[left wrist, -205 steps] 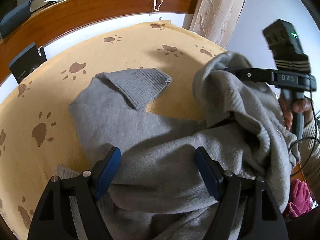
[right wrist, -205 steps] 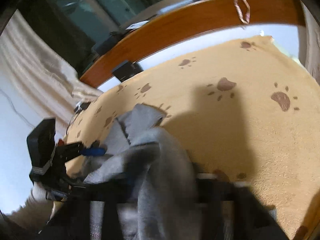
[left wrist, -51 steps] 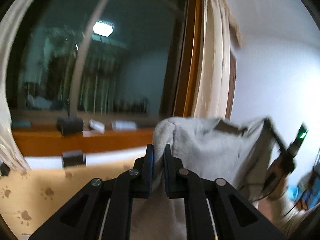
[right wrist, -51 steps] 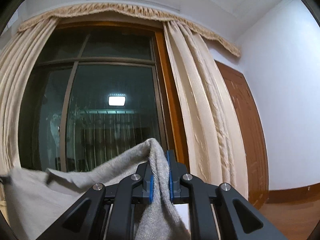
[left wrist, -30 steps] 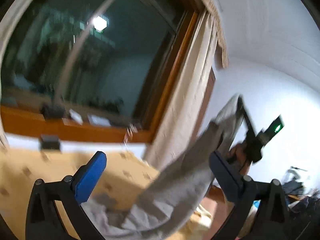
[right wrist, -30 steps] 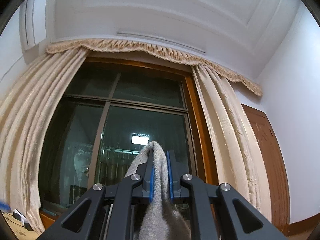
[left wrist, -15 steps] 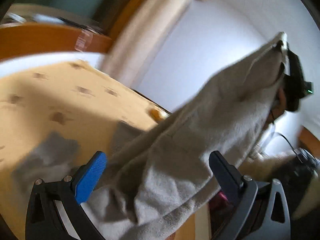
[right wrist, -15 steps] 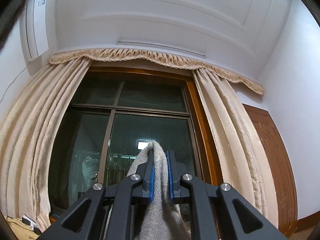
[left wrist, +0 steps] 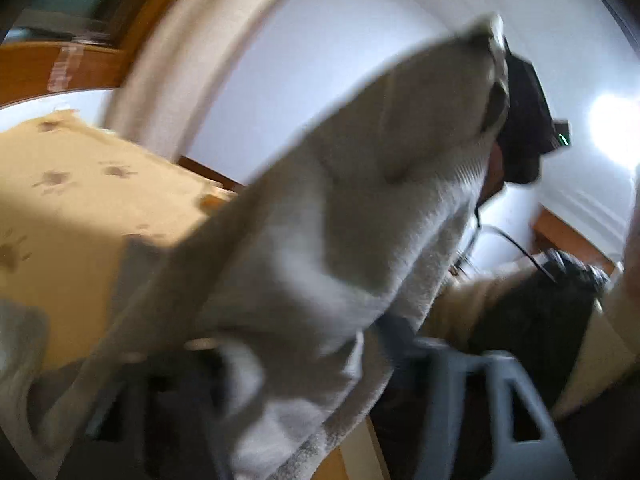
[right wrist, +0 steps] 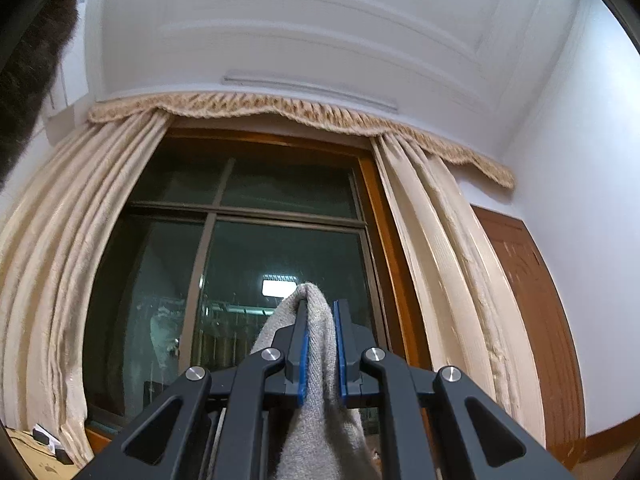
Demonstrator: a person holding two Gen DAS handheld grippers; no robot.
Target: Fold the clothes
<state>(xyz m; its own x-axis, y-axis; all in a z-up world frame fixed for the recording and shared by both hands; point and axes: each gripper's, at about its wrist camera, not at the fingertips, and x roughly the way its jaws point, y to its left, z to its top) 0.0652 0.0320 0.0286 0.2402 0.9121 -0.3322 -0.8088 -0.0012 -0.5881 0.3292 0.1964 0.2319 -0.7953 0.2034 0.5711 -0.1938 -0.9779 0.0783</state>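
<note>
A grey knit sweater (left wrist: 340, 220) hangs stretched in the air, slanting from upper right down over the yellow paw-print bed cover (left wrist: 72, 184). My right gripper (right wrist: 320, 308) is raised high and shut on a fold of the sweater (right wrist: 320, 360); in the left wrist view it shows as a black device (left wrist: 520, 128) at the sweater's top corner. My left gripper (left wrist: 304, 360) sits low at the sweater's lower part, its jaws closing with the cloth between them. Blur and cloth hide its pads.
A cream sleeve (left wrist: 472, 300) of the person shows right of the sweater. Beige curtains (right wrist: 440, 260) frame a dark window (right wrist: 248, 280) with a wooden sill (left wrist: 60, 68) behind the bed. A brown door (right wrist: 532, 300) stands at the right.
My left gripper let go of the sweater's top, swung down toward the bed and now has the lower cloth between narrowing jaws. The right gripper stays raised, still gripping.
</note>
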